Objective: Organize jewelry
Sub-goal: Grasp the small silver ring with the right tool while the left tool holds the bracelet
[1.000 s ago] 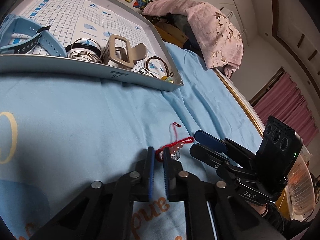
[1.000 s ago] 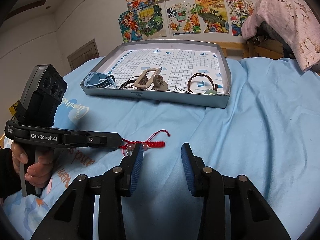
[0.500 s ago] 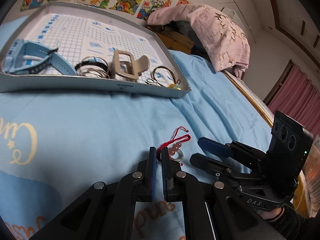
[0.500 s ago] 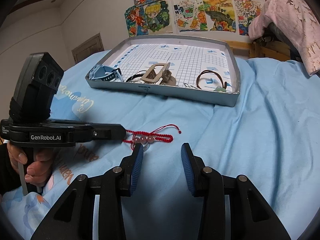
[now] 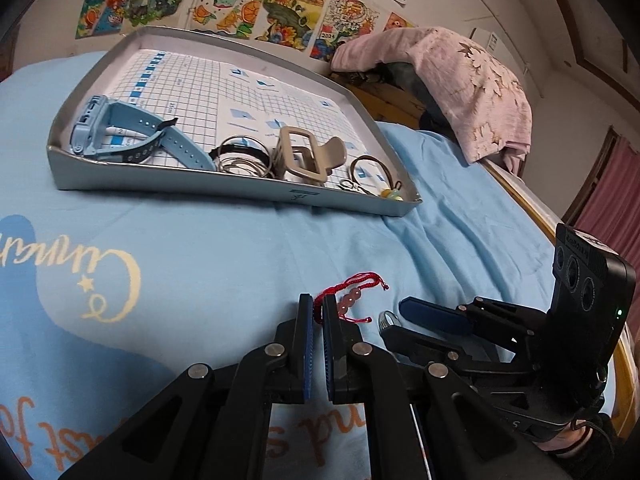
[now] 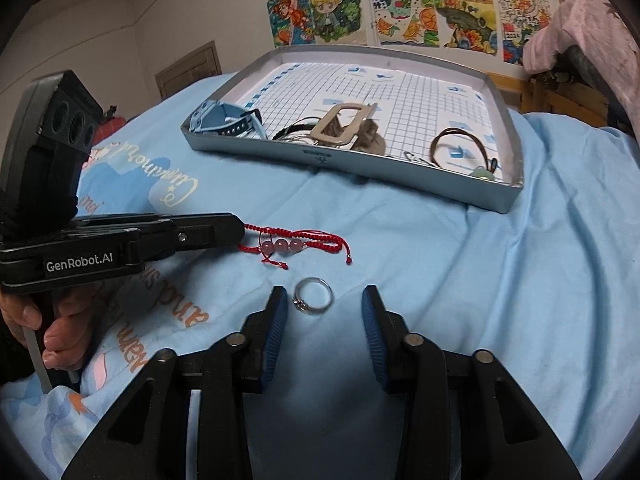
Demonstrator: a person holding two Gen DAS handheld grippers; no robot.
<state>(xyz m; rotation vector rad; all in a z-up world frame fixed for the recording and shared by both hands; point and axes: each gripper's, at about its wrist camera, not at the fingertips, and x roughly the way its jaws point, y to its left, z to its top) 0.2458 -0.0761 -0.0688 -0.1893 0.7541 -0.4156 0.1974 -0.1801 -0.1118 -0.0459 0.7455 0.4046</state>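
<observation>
A red cord bracelet point(image 5: 352, 286) with three pink beads point(image 6: 282, 245) is pinched at one end by my left gripper point(image 5: 317, 304), which is shut on the cord. The rest of it trails on the blue sheet. In the right wrist view the left gripper point(image 6: 240, 232) comes in from the left. A silver ring point(image 6: 313, 295) lies flat on the sheet just in front of the bracelet. My right gripper point(image 6: 325, 294) straddles the ring with its jaws closing, and the pads do not touch it. The left wrist view shows the ring point(image 5: 386, 318) at the right gripper point(image 5: 394, 318).
A grey tray point(image 5: 180, 178) with a grid-paper floor sits farther back on the bed. It holds a blue watch point(image 5: 120, 132), metal bangles point(image 5: 240, 160), a beige hair claw point(image 5: 304, 156) and a brown cord bracelet point(image 6: 460, 146). A pink cloth point(image 5: 460, 84) hangs at the back right.
The left gripper has drawn the bracelet off the ring, which now lies bare. The right gripper has moved up to straddle the ring, its jaws a little narrower.
</observation>
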